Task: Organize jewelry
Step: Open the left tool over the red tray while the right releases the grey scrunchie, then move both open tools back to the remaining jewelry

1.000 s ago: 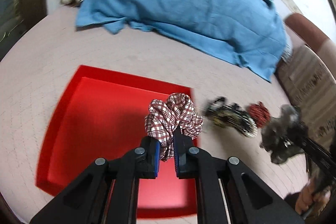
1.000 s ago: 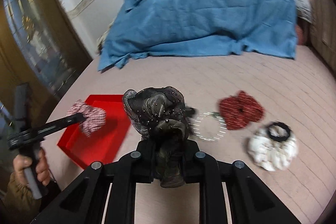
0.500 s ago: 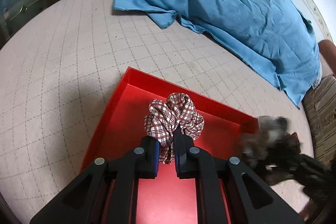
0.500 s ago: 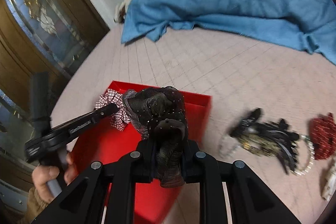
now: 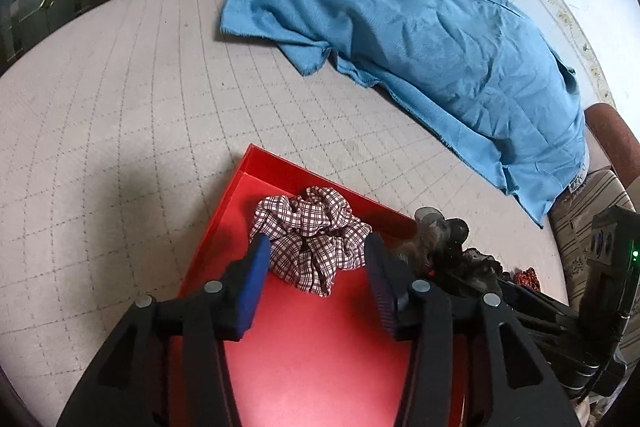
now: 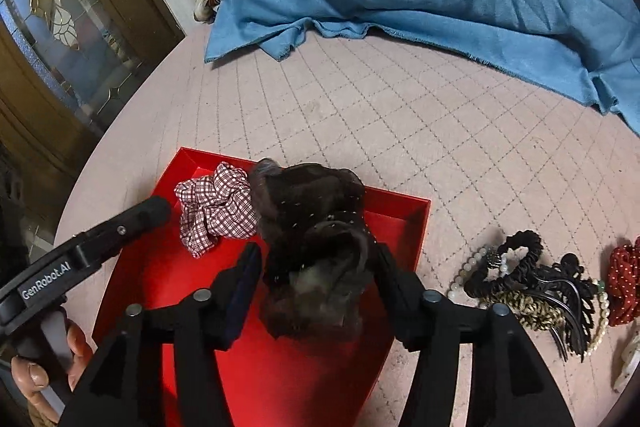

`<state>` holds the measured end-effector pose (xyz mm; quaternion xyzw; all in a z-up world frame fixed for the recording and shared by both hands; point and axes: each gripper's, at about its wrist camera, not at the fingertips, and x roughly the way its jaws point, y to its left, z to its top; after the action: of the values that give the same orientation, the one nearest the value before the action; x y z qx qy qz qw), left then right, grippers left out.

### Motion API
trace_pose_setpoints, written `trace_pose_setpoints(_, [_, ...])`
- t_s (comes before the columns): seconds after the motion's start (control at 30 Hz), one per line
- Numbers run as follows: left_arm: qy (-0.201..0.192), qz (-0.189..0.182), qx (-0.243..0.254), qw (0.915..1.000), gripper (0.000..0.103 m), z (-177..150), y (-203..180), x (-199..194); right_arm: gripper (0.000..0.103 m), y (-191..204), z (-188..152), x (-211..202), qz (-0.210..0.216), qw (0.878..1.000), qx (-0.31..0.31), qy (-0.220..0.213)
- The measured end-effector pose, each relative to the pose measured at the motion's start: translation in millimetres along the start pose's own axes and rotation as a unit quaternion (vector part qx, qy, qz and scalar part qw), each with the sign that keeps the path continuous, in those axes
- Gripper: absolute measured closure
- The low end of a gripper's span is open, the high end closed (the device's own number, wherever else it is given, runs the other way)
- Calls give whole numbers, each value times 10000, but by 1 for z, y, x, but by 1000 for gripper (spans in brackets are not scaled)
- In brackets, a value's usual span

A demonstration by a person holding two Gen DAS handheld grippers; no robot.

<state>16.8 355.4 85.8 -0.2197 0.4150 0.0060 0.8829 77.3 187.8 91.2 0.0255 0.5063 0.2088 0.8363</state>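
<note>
Left wrist view: half a second ago the left gripper [image 5: 316,267] was pinched on the plaid scrunchie [image 5: 310,239]; now its jaws are spread wide and the scrunchie lies loose on the floor of the red tray [image 5: 320,347], near the tray's far left corner, between the blue pads [image 5: 252,283] without clearly touching either. It is a crumpled ring with no real long axis, only slightly wider across the view than deep, and one fold trails toward the camera. Right wrist view shows the same change on the other side: the right gripper [image 6: 316,267], earlier clamped on the dark scrunchie [image 6: 316,247], now has its jaws parted, and the dark, bead-flecked bundle sits between them over the tray [image 6: 400,223], just right of the plaid one [image 6: 216,211] and touching it. Whether it already rests on the tray floor or still hangs against a finger cannot be told. Its longer side runs from the tray's far edge toward the camera. The left gripper [image 6: 120,231] reaches in from the left with its tip beside the plaid scrunchie. On the quilted bed [image 6: 400,131], off the tray's right edge, lies a heap of black hair ties, clips and bead strings [image 6: 532,283], with a red scrunchie [image 6: 624,279] further right. A blue cloth [image 5: 400,27] covers the bed's far side.
</note>
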Motion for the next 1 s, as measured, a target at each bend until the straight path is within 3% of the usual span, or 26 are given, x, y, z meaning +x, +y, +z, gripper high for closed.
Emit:
trace_pose_setpoints(0.37, [-360,352,296,9983,53,-17,-8,-24,36,-9,-5,-42,-319,9985,-57,-445])
trace_pose_setpoints(0.47, [-425,408,419,9974,53,-17,-12,-24,38,-5,1,-34,-342,9987,-95,-378])
trace_pose_setpoints(0.53, [-378,352,373,9980,53,-15,-10,-22,47,2,3,-22,-398,9986,-226,-258])
trace_pose_setpoints(0.77, [-275,191,117,9994,53,-9,1,-20,47,11,1,23,-345,9986,-265,305])
trace_pose_setpoints(0.93, [-316,313,204,9988,53,-11,-5,-20,46,13,-3,-1,-145,9996,-247,72])
trace_pose_setpoints(1.0, [-371,440,330,9978,53,-14,-9,-21,40,10,-6,-19,-145,9995,-279,-97])
